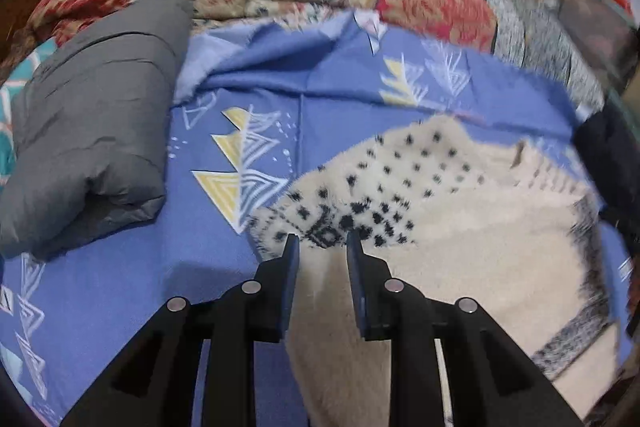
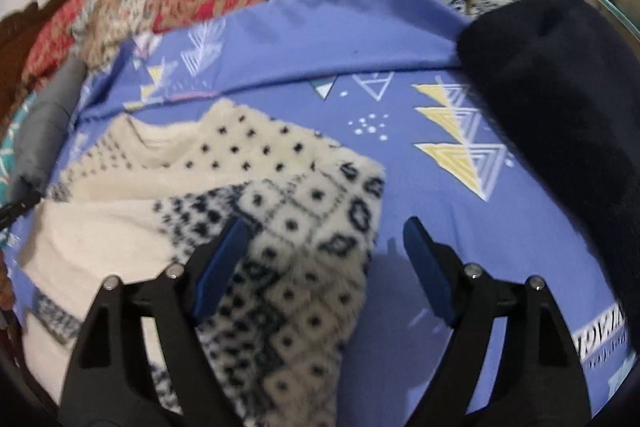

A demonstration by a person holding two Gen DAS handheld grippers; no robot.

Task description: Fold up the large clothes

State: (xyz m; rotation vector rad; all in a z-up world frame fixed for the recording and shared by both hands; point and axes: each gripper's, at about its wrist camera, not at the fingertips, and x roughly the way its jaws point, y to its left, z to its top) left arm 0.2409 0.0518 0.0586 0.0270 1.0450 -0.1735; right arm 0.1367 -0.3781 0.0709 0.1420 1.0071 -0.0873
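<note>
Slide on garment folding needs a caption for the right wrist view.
Open right gripper over the cream patterned sweater on a blue sheet.

Your left gripper (image 1: pixel 322 241) points steeply down, its jaws set narrow with a clear gap between the two dark blue pads (image 1: pixel 291 279), which stand nearly parallel and press on nothing. Your right gripper (image 2: pixel 326 227) also tilts steeply down, its jaws spread wide and splayed outward, its pads (image 2: pixel 222 263) gripping nothing.
</note>
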